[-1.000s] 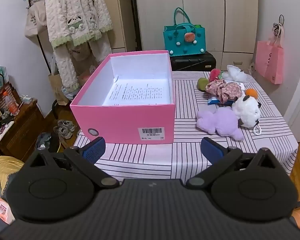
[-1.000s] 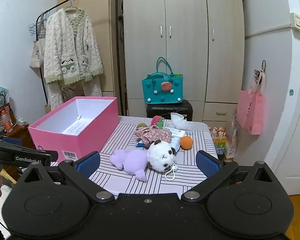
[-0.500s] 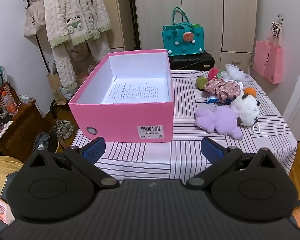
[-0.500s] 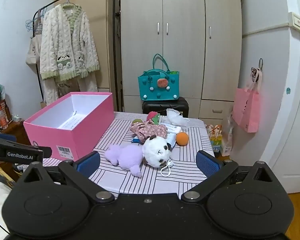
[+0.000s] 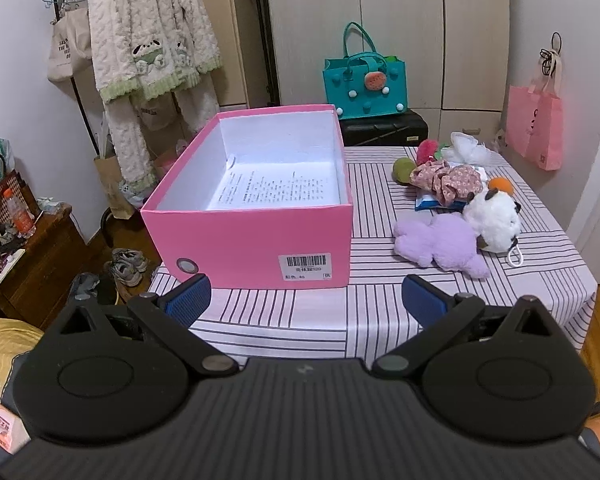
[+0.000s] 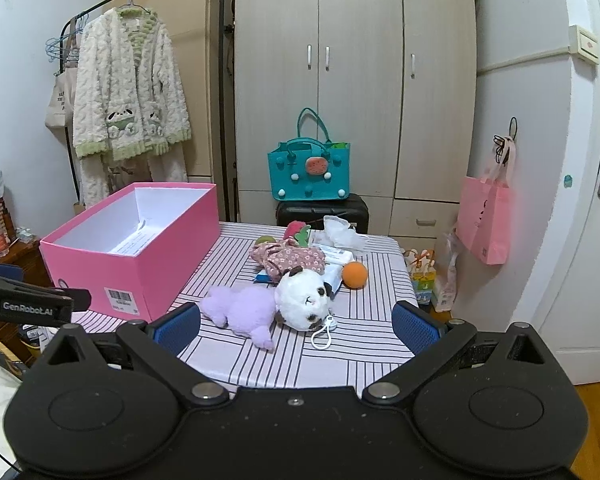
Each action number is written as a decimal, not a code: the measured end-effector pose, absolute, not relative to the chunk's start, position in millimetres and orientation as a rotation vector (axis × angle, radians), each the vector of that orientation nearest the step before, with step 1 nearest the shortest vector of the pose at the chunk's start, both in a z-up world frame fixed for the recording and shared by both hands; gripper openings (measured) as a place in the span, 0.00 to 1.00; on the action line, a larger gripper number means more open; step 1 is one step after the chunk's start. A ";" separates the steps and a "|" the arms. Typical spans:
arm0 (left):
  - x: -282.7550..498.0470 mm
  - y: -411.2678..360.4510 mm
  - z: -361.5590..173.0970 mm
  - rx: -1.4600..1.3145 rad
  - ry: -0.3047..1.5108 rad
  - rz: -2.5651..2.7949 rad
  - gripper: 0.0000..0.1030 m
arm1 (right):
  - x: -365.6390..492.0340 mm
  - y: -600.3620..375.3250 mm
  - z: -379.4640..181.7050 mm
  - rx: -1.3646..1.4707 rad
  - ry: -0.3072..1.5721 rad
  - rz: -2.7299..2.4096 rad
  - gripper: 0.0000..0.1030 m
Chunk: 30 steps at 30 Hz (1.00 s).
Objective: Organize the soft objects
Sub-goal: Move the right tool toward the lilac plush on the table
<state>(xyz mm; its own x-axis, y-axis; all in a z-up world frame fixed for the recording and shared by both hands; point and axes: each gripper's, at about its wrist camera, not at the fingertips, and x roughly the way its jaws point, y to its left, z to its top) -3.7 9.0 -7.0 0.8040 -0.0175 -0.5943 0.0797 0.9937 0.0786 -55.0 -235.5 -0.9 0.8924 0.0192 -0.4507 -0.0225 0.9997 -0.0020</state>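
Note:
An open pink box (image 5: 256,240) (image 6: 140,264) with a printed sheet inside stands on the left of a striped table (image 5: 380,320). To its right lie a purple plush (image 5: 440,246) (image 6: 244,312), a white panda plush (image 5: 492,220) (image 6: 304,300), a floral cloth (image 5: 446,178) (image 6: 288,256), an orange ball (image 6: 355,275), a green ball (image 5: 403,168) and white fabric (image 6: 340,232). My left gripper (image 5: 304,300) hangs open before the box's front wall. My right gripper (image 6: 296,324) is open, short of the plushes, holding nothing.
A teal bag (image 6: 309,176) sits on a black case behind the table, in front of a wardrobe. A pink bag (image 6: 485,220) hangs on the right wall. A clothes rack with a fluffy robe (image 6: 130,88) stands left. Shoes (image 5: 128,264) lie on the floor.
Both grippers have drifted slightly, so the table scene shifts a little in each view. Nothing on the table has moved, and both stay open.

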 end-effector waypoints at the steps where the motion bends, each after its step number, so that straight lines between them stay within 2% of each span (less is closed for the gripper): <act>1: -3.9 9.2 -6.8 0.103 0.632 -0.052 1.00 | -55.1 -236.2 -1.1 -0.006 0.467 0.021 1.00; 30: -13.7 4.5 3.7 0.122 0.549 -0.032 1.00 | -64.7 -237.2 8.9 -0.051 0.421 0.001 1.00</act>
<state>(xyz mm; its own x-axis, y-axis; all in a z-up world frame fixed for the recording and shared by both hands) -13.7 4.5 3.7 0.8528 0.0022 -0.5222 0.0632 0.9922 0.1073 -64.7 -237.2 8.9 0.9129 -0.0101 -0.4081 -0.0113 0.9987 -0.0498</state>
